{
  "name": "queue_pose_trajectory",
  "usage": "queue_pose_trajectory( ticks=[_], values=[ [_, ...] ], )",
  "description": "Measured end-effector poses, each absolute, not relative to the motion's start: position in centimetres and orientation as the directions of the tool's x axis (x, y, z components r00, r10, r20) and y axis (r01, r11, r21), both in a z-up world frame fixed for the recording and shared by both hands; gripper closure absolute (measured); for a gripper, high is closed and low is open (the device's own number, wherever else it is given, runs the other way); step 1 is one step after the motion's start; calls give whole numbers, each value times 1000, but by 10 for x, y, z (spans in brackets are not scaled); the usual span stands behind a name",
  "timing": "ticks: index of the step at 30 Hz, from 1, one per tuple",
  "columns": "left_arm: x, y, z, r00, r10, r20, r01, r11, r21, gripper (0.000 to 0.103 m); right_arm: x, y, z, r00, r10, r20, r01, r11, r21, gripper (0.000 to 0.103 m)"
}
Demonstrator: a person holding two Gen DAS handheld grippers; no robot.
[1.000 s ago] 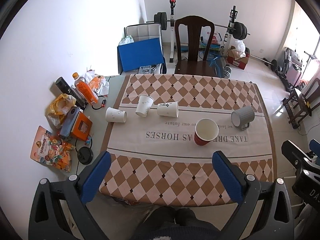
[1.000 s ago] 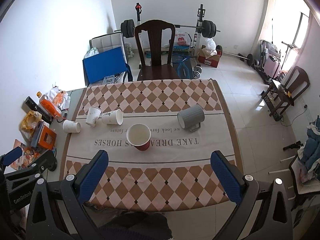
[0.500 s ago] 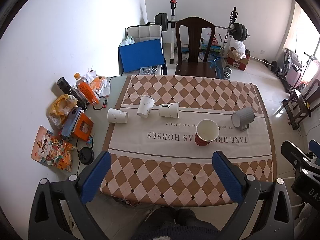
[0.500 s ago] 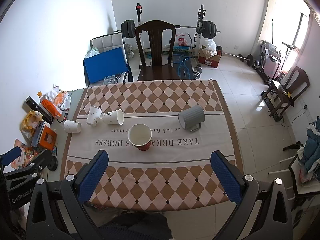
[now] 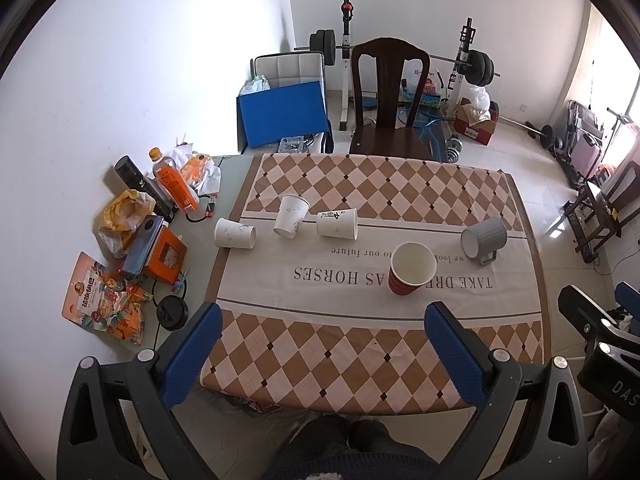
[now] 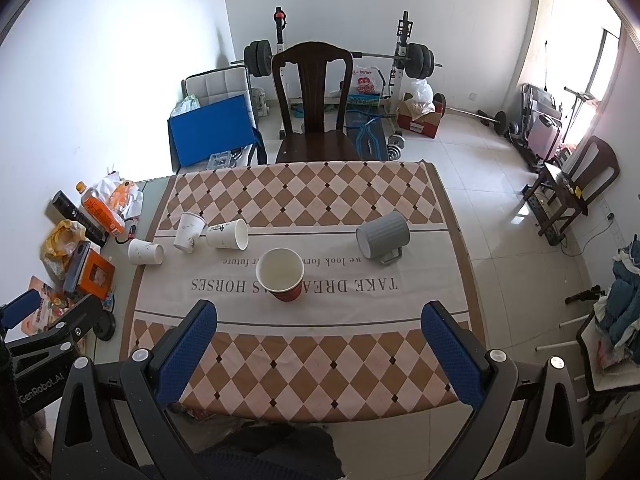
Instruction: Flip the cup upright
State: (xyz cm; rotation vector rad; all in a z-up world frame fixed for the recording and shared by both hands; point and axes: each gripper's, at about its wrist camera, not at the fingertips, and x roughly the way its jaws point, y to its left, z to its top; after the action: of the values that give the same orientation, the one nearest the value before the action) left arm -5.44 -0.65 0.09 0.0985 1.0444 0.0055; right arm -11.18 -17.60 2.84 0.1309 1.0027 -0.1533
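Table point(image 5: 240, 168) with grey top, covered by a checked brown-and-cream tablecloth point(image 5: 376, 344) bearing a printed cream band, fills the middle of both views. Dark wooden chair point(image 5: 390, 92) stands at its far edge, upper centre; barbell rack point(image 6: 400, 52) behind it; blue flat board point(image 5: 280, 114) leans upper left.

Grey ribbed mug point(image 5: 483, 237) lies on its side, centre right, handle against the cloth. Red paper cup point(image 5: 412, 268) with white inside stands upright at centre, between the mug and the white cups, apart from each. Three white paper cups: one lying on its side point(image 5: 337, 223), one tilted point(image 5: 291, 216) just beside it, one lying at the cloth's left edge point(image 5: 235, 233).

Left gripper point(image 5: 320, 340) and right gripper point(image 6: 320, 336), both with blue pads spread wide, hold nothing, hovering over the near edge, well short of all cups.

Orange bottle point(image 5: 175, 186), orange box point(image 5: 166, 254) and snack packet point(image 5: 102, 300) crowd the left margin; the left view shows them more fully. Only the right view shows the blue clothing pile point(image 6: 622, 308), lower right.

Compared with a second ago, the table sits slightly higher in the left view; cups unmoved.
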Motion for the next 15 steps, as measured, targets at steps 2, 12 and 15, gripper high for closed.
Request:
queue_pose_trajectory(
  ticks=[2, 12, 15],
  values=[
    [-54, -6, 1, 502, 52, -863, 42, 996, 84, 0, -112, -176, 30, 528, -68, -846, 186, 982, 37, 0],
    [-55, -6, 1, 504, 51, -862, 40, 996, 82, 0, -112, -175, 29, 530, -69, -845, 187, 982, 38, 0],
    [-54, -7, 3, 504, 50, -862, 39, 996, 81, 0, -113, -175, 31, 531, -67, -845, 185, 982, 38, 0]
  ],
)
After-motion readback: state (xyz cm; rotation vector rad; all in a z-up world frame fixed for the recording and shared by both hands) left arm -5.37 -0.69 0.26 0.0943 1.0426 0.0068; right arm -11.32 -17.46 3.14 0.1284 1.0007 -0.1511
